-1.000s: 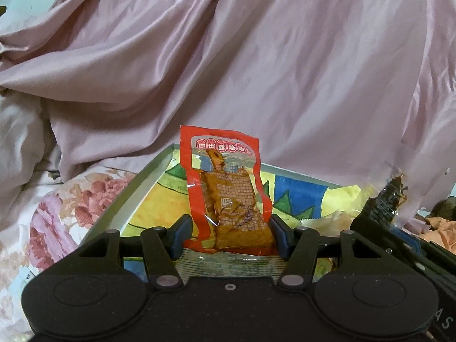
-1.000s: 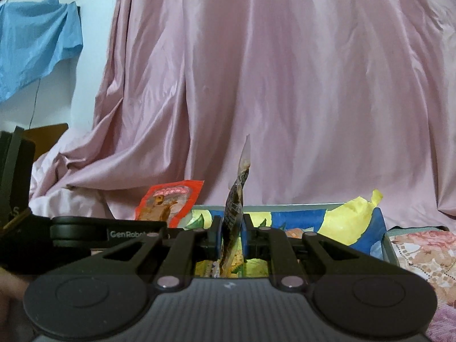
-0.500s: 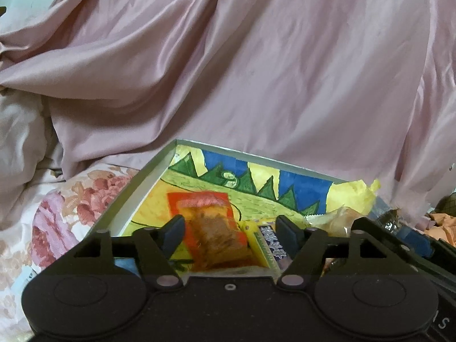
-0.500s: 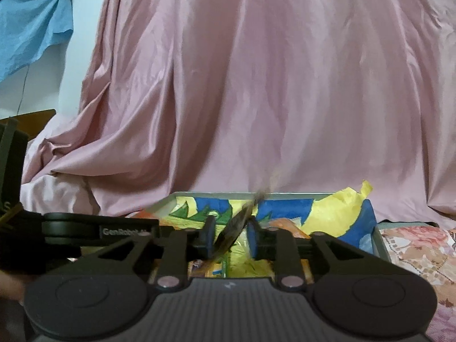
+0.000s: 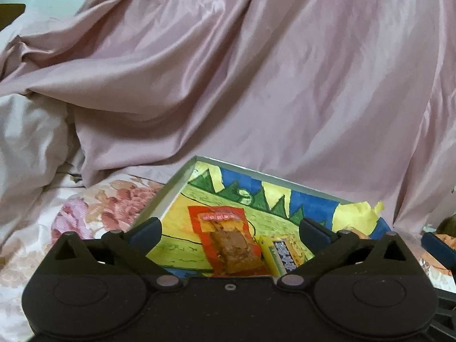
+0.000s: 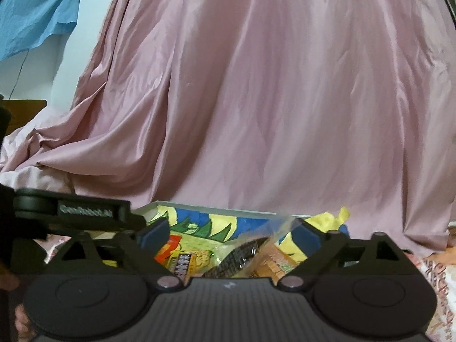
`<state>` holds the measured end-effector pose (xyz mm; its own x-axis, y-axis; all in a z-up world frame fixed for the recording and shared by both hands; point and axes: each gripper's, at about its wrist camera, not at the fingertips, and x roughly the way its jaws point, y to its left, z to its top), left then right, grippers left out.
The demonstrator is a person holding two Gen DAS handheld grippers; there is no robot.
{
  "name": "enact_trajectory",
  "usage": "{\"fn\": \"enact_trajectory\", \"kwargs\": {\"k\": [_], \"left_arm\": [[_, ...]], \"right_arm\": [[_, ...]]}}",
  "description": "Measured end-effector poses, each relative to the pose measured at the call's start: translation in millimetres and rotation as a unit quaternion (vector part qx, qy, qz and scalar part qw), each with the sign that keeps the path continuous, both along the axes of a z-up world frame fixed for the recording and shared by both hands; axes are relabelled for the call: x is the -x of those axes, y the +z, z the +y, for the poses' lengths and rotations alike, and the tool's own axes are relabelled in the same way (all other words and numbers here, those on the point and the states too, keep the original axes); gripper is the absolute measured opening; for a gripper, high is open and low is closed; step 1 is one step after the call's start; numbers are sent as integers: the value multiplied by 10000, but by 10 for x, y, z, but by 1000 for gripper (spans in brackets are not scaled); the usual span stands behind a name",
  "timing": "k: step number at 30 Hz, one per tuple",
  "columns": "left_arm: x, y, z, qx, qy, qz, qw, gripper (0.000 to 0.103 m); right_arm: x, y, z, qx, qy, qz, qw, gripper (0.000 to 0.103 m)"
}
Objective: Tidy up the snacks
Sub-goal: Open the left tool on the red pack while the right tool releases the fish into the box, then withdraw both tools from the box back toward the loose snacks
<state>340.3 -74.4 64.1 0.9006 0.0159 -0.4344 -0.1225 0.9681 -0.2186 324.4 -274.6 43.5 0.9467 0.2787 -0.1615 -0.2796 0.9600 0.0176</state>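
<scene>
Snacks lie loose in the shallow painted tray: the red-edged packet flat between the left gripper jaws, which have just been opening and stand spread, and a dark clear-wrapped packet beneath the right gripper, likewise just opened wide

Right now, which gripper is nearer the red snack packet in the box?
Left. The left gripper hangs open directly over the red snack packet; the right gripper sits off to its right.
</scene>
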Motion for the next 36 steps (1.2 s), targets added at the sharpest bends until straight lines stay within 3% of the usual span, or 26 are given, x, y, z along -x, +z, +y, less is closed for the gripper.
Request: {"fn": "enact_trajectory", "kwargs": {"k": [13, 20, 36], "left_arm": [[369, 173, 71, -235, 21, -320, 9992, 102], [654, 177, 149, -205, 94, -385, 9990, 102], [1548, 20, 468, -266, 173, -368, 9988, 102]], "right_arm": [[149, 7, 41, 218, -307, -318, 9988, 103], [428, 22, 78, 224, -254, -409, 9986, 103], [1207, 116, 159, 146, 76, -55, 9998, 103]]}}
